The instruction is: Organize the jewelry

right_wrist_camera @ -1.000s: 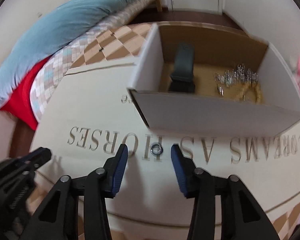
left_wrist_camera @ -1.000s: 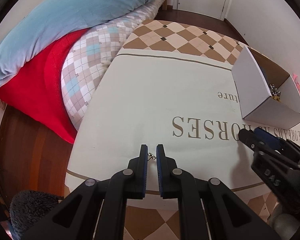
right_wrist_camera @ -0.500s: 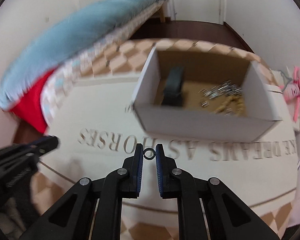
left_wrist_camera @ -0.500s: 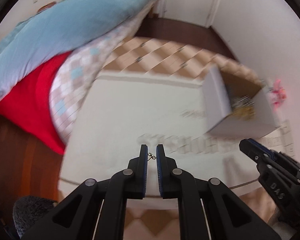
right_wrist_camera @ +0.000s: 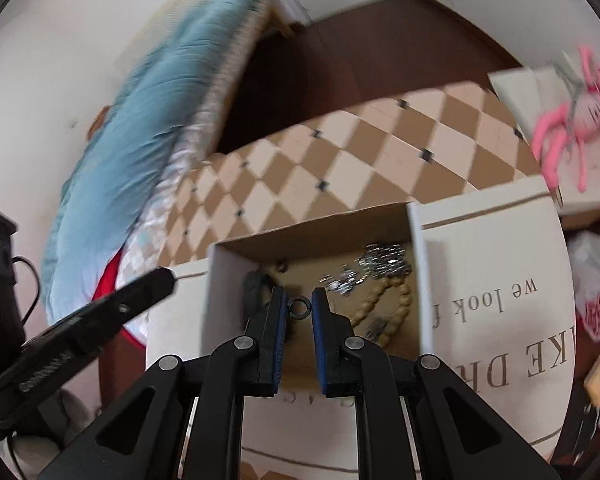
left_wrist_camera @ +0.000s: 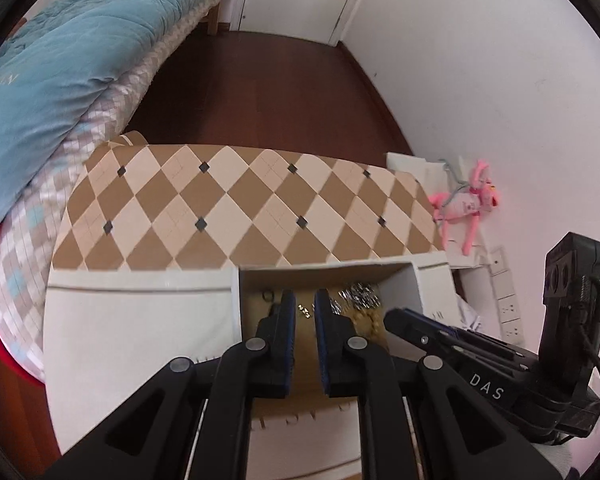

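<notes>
Both grippers now hang over the open white box [left_wrist_camera: 416, 280], where a second ago they were low over the lettered cloth short of its near wall. The left gripper [left_wrist_camera: 305, 312] has carried its small chain piece [left_wrist_camera: 305, 311] there, and the right gripper [right_wrist_camera: 300, 308], then spread around the ring [right_wrist_camera: 299, 307] lying on the cloth, now pinches it above the box's inside.

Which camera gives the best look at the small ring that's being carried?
The right wrist view: the ring sits pinched between the right gripper, outlined against the box. The left wrist view doesn't show it clearly.
</notes>
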Motion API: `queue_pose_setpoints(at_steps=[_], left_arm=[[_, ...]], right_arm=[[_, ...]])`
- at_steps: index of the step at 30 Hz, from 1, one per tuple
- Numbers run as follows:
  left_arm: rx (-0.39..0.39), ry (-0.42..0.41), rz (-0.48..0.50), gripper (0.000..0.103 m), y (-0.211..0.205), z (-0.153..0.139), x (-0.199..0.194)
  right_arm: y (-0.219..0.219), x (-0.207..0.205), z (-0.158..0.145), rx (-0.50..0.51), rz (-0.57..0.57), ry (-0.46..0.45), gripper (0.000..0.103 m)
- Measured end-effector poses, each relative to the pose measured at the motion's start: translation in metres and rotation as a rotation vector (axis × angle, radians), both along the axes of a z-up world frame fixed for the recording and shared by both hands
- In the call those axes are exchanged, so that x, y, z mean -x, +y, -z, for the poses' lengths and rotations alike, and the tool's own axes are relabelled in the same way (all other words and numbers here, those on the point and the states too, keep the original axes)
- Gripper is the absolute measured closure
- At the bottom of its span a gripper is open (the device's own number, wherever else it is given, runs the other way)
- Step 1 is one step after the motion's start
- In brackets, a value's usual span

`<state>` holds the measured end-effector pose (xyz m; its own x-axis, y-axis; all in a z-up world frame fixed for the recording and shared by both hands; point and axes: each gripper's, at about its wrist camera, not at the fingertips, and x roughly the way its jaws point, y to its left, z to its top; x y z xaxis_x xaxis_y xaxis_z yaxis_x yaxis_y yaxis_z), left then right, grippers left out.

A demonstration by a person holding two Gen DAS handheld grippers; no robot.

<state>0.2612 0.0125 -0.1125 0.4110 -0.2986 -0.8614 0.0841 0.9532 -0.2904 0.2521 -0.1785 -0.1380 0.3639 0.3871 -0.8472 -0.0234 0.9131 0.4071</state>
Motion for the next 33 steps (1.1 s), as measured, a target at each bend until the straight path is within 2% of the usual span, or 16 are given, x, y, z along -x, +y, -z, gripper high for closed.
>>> queue_pose_setpoints(at_steps=[2, 3, 5, 6, 7, 9, 15, 17, 18, 19, 20, 21, 23, 24, 28, 33], left_arm=[[-0.03, 0.018, -0.014, 0.094, 0.0, 0.002, -0.011], [-0.039, 0.022, -0.018, 0.094, 0.002, 0.003, -0.014], [-0.054, 0.025, -0.028, 0.085, 0.006, 0.004, -0.016], [-0.066, 0.023, -0.039, 0.072, 0.008, 0.004, -0.015], [-0.07, 0.019, -0.05, 0.053, 0.012, 0.004, -0.013], [-0.085, 0.015, -0.074, 0.037, 0.019, 0.006, -0.009], [-0.163, 0.019, -0.12, 0.036, 0.033, 0.011, 0.012], [-0.203, 0.02, -0.135, 0.021, 0.033, 0.015, 0.021], [-0.221, 0.021, -0.139, 0.009, 0.033, 0.016, 0.025], [-0.236, 0.018, -0.14, 0.004, 0.032, 0.018, 0.029], [-0.251, 0.015, -0.141, 0.004, 0.03, 0.019, 0.033], [-0.273, 0.011, -0.14, 0.003, 0.028, 0.021, 0.037], [-0.306, 0.004, -0.137, 0.002, 0.023, 0.024, 0.045], [-0.317, -0.002, -0.138, 0.0, 0.021, 0.025, 0.049], [-0.318, -0.008, -0.143, 0.0, 0.016, 0.027, 0.062], [-0.305, -0.021, -0.16, 0.0, 0.013, 0.019, 0.072]], right_arm=[[-0.006, -0.012, 0.006, -0.002, 0.007, 0.039, 0.088], [-0.007, -0.015, 0.005, 0.004, 0.012, 0.04, 0.08], [-0.01, -0.019, 0.005, 0.003, 0.014, 0.046, 0.065], [-0.011, -0.019, 0.004, 0.017, 0.017, 0.042, 0.061], [-0.012, -0.018, 0.002, 0.022, 0.015, 0.036, 0.061], [-0.013, -0.016, 0.0, 0.043, 0.019, 0.028, 0.061], [-0.014, -0.002, -0.012, 0.186, 0.028, -0.011, 0.057], [-0.015, 0.005, -0.014, 0.235, 0.027, -0.023, 0.052], [-0.015, 0.009, -0.015, 0.275, 0.026, -0.027, 0.047], [-0.013, 0.012, -0.016, 0.316, 0.022, -0.034, 0.045], [-0.012, 0.015, -0.017, 0.35, 0.015, -0.043, 0.038], [-0.011, 0.019, -0.017, 0.388, 0.012, -0.051, 0.025], [-0.007, 0.026, -0.016, 0.452, 0.0, -0.057, 0.007], [-0.005, 0.029, -0.015, 0.475, -0.005, -0.056, 0.003], [0.0, 0.041, -0.015, 0.54, -0.013, -0.064, 0.001], [-0.002, 0.051, -0.019, 0.54, 0.001, -0.07, 0.0]])
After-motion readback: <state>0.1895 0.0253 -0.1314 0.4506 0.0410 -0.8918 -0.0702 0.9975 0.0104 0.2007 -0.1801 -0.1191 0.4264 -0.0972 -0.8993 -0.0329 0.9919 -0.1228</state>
